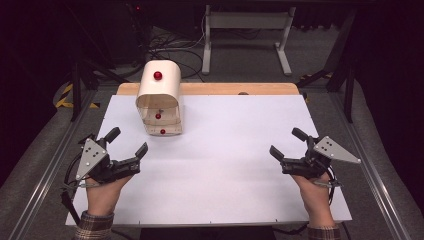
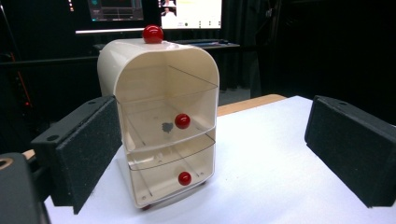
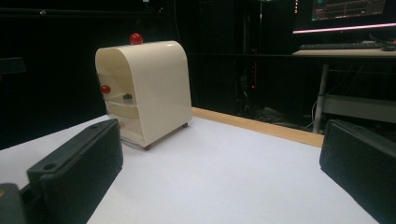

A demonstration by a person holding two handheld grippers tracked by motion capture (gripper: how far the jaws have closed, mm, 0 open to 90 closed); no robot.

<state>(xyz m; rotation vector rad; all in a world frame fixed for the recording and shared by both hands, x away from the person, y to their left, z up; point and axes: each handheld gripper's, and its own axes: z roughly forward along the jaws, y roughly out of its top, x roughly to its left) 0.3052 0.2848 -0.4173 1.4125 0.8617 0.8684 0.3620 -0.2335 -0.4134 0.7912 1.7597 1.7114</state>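
A cream rounded cabinet (image 1: 159, 97) stands upright at the back left of the white tabletop (image 1: 225, 170). It has a red knob on top (image 1: 158, 75) and two clear drawers, each with a red knob. In the left gripper view the cabinet (image 2: 163, 116) faces me, and a small dark object (image 2: 166, 127) lies in the upper drawer. My left gripper (image 1: 130, 140) rests in front of the cabinet, open, nothing between its jaws. My right gripper (image 1: 285, 141) sits at the right side of the table, also open and empty. The cabinet's side (image 3: 159, 88) shows in the right gripper view.
A wooden strip (image 1: 225, 89) runs along the table's far edge. Beyond it are a desk frame (image 1: 245, 30) and cables on the floor. Metal rails (image 1: 372, 165) flank the table. Monitors (image 2: 191, 13) glow in the dark background.
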